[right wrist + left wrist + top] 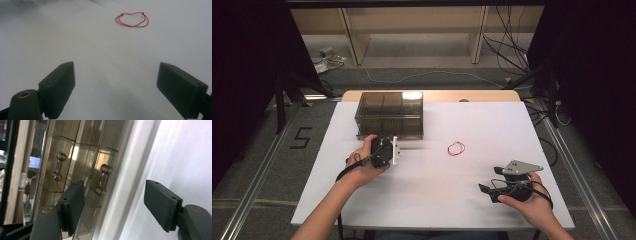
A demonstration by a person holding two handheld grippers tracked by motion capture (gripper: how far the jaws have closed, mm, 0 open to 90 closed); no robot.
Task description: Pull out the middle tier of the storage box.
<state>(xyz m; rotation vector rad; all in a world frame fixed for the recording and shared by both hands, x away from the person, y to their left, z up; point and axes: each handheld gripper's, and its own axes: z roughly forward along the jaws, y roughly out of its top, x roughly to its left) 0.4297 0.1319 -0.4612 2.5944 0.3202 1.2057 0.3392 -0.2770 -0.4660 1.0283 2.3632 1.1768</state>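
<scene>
The left gripper [113, 205] has its jaws spread wide with nothing between them, right in front of the drawer box [389, 115], near a drawer handle [103, 180]. The right gripper [116, 90] is also wide open and empty, over the white table [437, 195], facing the red string loop [132, 19] well ahead.

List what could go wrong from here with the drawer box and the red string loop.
1. The left claw is open and tilted before the drawer box; its small handle is not between the jaws, so a grab may miss.
2. The red string loop lies flat, thin and limp, so the open right claw may pinch nothing.
</scene>
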